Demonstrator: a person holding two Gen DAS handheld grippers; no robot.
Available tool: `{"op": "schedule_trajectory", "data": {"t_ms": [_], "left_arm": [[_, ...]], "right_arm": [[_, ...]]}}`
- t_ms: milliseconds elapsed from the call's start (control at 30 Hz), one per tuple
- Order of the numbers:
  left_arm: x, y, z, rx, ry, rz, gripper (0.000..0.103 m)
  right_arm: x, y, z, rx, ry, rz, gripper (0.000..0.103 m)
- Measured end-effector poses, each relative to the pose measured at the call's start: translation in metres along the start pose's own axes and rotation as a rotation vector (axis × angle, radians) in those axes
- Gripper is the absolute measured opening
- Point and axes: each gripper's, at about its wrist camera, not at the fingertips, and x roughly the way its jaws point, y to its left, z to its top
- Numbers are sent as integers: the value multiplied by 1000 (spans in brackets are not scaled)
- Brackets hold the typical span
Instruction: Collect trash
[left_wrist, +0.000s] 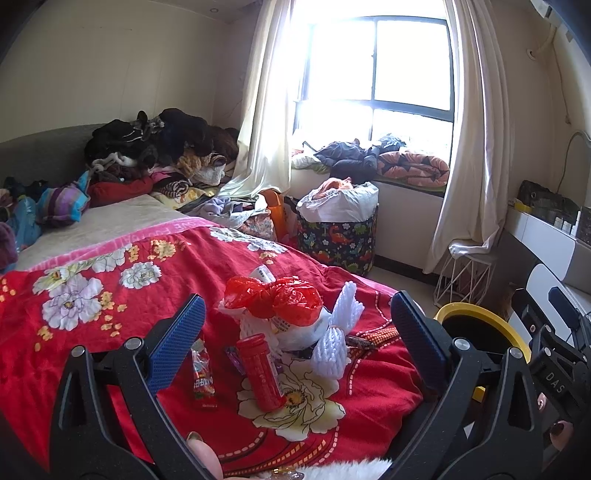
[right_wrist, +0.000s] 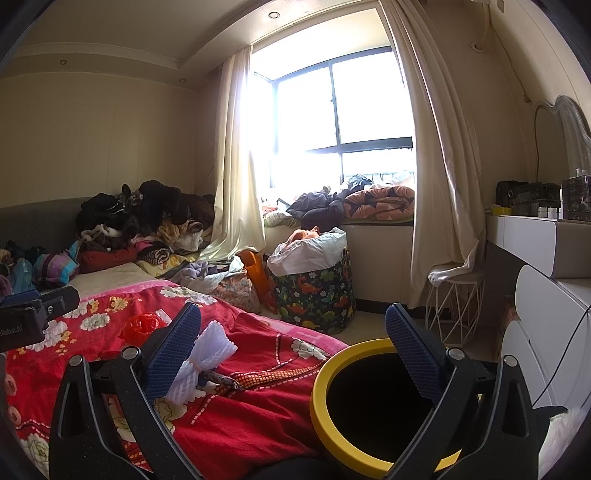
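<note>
Both tongs gape wide and empty: the left tongs (left_wrist: 295, 343) over a red tube (left_wrist: 260, 371), candy wrapper (left_wrist: 202, 376) and red bag (left_wrist: 273, 301) on the bed (left_wrist: 110, 295), the right tongs (right_wrist: 293, 354) above the yellow-rimmed bin (right_wrist: 325, 417) beside it

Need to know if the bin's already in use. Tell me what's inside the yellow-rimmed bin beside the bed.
The bin shows only a dark interior below its yellow rim. No trash is visible inside, but the bottom is in shadow and the right tool covers part of the opening.
</note>
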Motion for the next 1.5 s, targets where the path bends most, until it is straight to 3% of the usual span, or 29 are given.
{"op": "schedule_trajectory", "data": {"t_ms": [733, 1233, 1500], "left_arm": [[0, 5, -4, -12, 7, 3, 92], [19, 53, 7, -125, 5, 112, 92], [40, 70, 24, -166, 33, 127, 92]], "right_arm": [[-1, 1, 1, -6, 7, 14, 97], [35, 36, 8, -57, 91, 167, 97], [66, 58, 15, -61, 154, 237, 97]]}}
